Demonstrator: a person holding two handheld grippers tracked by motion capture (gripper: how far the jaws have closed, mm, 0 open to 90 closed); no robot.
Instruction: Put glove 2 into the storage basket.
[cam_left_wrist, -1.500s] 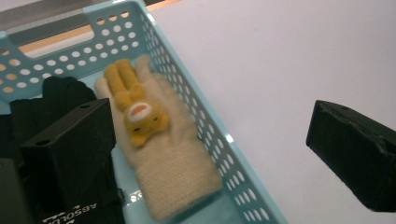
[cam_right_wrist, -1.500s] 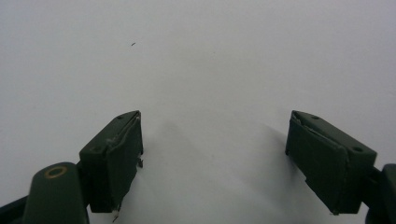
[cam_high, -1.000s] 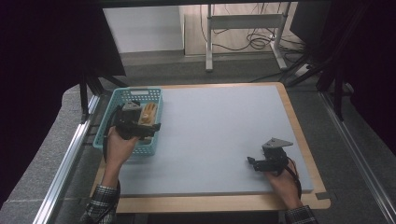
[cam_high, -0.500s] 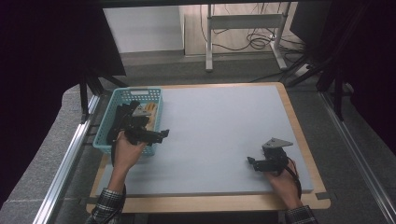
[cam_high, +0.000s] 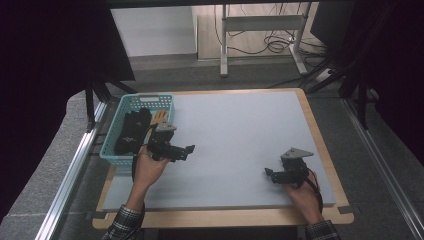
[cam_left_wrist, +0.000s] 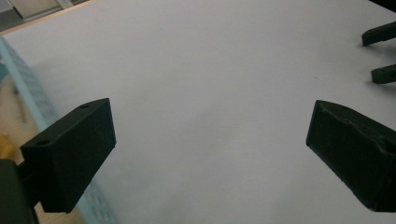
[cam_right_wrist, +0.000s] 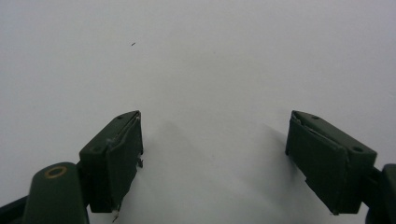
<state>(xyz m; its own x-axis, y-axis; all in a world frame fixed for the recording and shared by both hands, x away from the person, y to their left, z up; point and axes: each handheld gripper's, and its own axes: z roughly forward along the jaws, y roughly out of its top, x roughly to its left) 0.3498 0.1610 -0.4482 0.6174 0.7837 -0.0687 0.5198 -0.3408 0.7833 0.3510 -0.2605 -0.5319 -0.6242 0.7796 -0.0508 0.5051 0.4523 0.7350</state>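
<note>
— From above, what's the left claw (cam_high: 189, 149) doing?

— It hovers over the grey mat (cam_high: 240, 135), just right of the basket (cam_high: 116, 150), pointing toward the right claw (cam_high: 268, 175). Nothing is held between its jaws. The basket sits just behind and beside it, with dark cloth (cam_high: 131, 131) and something tan (cam_high: 159, 118) inside; I can't tell what the tan thing is.

— And the right one?

— Low at the near right part of the mat, well apart from the left, pointing back toward it. The grey plate rides on top. From here I can't judge its gap well.

— The left gripper view?

— Left claw (cam_left_wrist: 210, 135) spread wide, bare mat (cam_left_wrist: 210, 60) between the jaws. The basket's wall (cam_left_wrist: 28, 93) runs along its left jaw, close by. Far ahead to the right, the other claw's two tips (cam_left_wrist: 380, 53) poke in.

— The right gripper view?

— Right claw (cam_right_wrist: 212, 140) also spread wide, gripping nothing, plain mat (cam_right_wrist: 210, 56) under and ahead of it. A tiny dark speck (cam_right_wrist: 133, 44) lies on the mat ahead, left of centre.
</note>
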